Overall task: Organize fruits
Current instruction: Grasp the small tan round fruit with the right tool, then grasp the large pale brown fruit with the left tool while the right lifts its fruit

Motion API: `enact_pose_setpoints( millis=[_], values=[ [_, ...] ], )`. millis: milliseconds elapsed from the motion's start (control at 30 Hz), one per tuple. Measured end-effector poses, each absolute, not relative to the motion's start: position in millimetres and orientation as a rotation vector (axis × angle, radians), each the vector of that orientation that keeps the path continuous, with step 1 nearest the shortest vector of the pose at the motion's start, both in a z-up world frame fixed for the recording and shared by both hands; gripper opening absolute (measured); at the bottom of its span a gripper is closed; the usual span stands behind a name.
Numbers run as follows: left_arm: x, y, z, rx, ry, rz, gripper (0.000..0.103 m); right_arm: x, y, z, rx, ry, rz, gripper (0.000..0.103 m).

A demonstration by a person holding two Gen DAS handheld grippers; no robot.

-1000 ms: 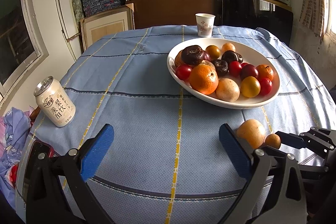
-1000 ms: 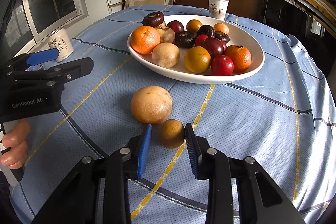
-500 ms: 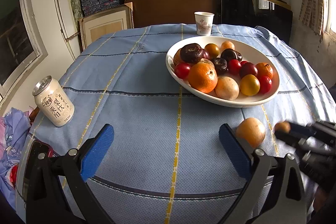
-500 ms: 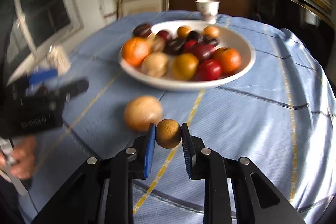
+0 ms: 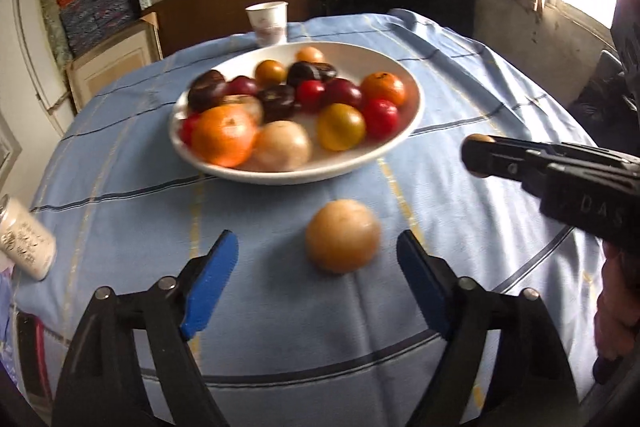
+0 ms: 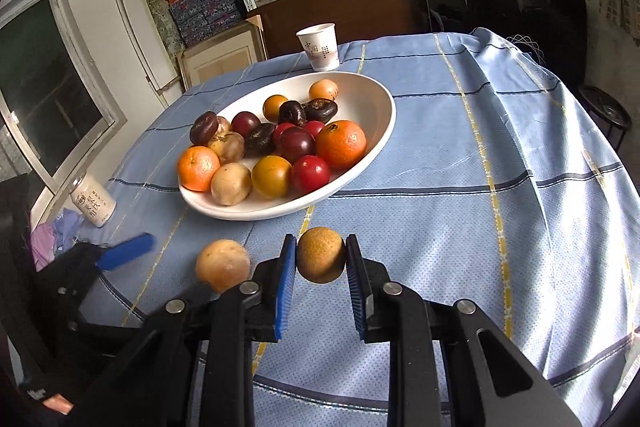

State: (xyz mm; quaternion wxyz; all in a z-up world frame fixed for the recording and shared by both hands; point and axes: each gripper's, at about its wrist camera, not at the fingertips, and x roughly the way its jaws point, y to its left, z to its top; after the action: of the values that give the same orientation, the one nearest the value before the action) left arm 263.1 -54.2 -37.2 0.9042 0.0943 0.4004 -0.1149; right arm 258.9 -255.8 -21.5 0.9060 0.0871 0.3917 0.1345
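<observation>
A white bowl (image 5: 414, 95) (image 6: 384, 103) full of oranges, plums and other fruits sits on the blue tablecloth. A tan round fruit (image 5: 343, 241) (image 6: 222, 265) lies on the cloth in front of the bowl. My left gripper (image 5: 316, 279) is open, its blue pads either side of that fruit and just short of it. My right gripper (image 6: 321, 261) is shut on a small brown fruit (image 6: 320, 254) and holds it above the cloth; the right gripper also shows in the left wrist view (image 5: 476, 155).
A paper cup (image 5: 267, 23) (image 6: 320, 46) stands behind the bowl. A drink can (image 5: 26, 239) (image 6: 93, 201) stands at the left edge of the table. Shelves with boxes fill the back wall.
My right gripper closed on the small brown fruit and lifted it off the cloth. My left gripper swung right and forward, so the tan fruit now lies between its open pads.
</observation>
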Motion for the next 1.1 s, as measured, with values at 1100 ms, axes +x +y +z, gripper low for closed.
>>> enact_pose_setpoints(
  millis=[1100],
  values=[
    [260.5, -61.1, -28.3, 0.19, 0.794, -0.193, 0.044, 254.5, -251.3, -21.3, 0.159, 0.794, 0.293, 0.025]
  ],
)
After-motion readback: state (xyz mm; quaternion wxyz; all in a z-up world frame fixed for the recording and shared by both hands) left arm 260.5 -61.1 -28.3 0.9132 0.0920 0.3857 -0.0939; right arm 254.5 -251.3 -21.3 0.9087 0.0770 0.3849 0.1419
